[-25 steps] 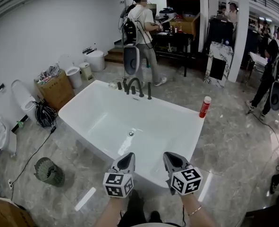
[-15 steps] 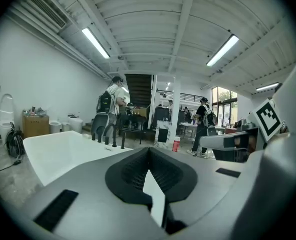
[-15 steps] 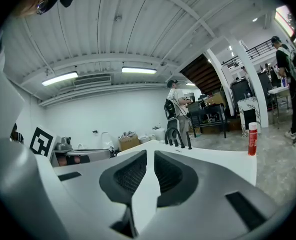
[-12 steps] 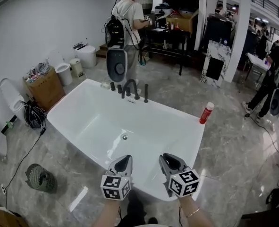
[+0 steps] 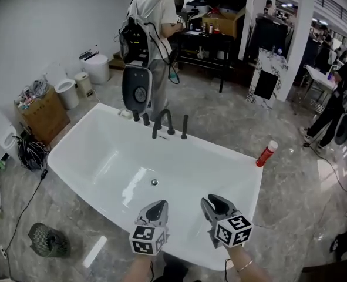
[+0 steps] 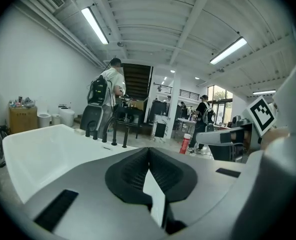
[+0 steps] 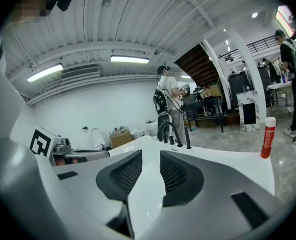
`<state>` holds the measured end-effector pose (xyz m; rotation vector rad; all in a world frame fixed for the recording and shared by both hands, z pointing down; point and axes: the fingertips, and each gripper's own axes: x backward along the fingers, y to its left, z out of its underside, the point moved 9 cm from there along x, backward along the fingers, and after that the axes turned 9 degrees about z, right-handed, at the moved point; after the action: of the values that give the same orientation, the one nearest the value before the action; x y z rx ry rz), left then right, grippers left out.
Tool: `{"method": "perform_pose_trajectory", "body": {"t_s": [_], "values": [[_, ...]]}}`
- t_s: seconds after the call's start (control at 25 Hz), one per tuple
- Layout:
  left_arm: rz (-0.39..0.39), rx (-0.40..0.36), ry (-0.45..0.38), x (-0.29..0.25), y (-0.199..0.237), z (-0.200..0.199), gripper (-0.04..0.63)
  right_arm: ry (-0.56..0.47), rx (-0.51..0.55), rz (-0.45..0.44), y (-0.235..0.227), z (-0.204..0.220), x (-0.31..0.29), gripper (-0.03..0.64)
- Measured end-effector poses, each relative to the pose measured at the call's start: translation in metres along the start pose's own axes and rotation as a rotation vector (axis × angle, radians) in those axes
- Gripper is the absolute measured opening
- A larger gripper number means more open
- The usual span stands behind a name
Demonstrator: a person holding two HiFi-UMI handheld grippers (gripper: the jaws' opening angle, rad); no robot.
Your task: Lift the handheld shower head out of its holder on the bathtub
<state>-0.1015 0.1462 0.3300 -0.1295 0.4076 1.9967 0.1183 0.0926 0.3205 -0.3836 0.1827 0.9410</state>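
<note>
Landmark: white freestanding bathtub (image 5: pixel 97 151); we place everything off it.

Shower head: the slim black handheld shower head (image 5: pixel 185 127) stands upright in its holder on the tub's far rim, just right of the black arched tap (image 5: pixel 164 120).

Left gripper: our left gripper (image 5: pixel 156 208) hangs over the tub's near rim with its jaws pinched together, holding nothing.

Right gripper: our right gripper (image 5: pixel 215 203) is beside it over the same rim. Its jaws are partway apart and opening, with nothing between them.

Gap: both are well apart from the shower head.

Extra: a red bottle (image 5: pixel 266 154) stands at the tub's far right corner.

Faucet set (image 5: pixel 164 122) on bathtub (image 5: pixel 97 151) far rim; bottle (image 5: pixel 266 154) at right far corner; fan (image 5: pixel 49 241) on floor left.
</note>
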Motion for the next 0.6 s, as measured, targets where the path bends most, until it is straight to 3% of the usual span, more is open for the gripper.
{"method": "perform_pose_trajectory", "body": {"t_s": [0.36, 0.6], "values": [[0.059, 0.038, 0.033, -0.053, 0.136, -0.023, 0.020, 0.024, 0.001, 0.083, 0.008, -0.042, -0.148, 0.106], [0.072, 0.056, 0.037, -0.097, 0.189, -0.019, 0.020, 0.022, 0.000, 0.084, -0.009, -0.057, -0.222, 0.106]]}}
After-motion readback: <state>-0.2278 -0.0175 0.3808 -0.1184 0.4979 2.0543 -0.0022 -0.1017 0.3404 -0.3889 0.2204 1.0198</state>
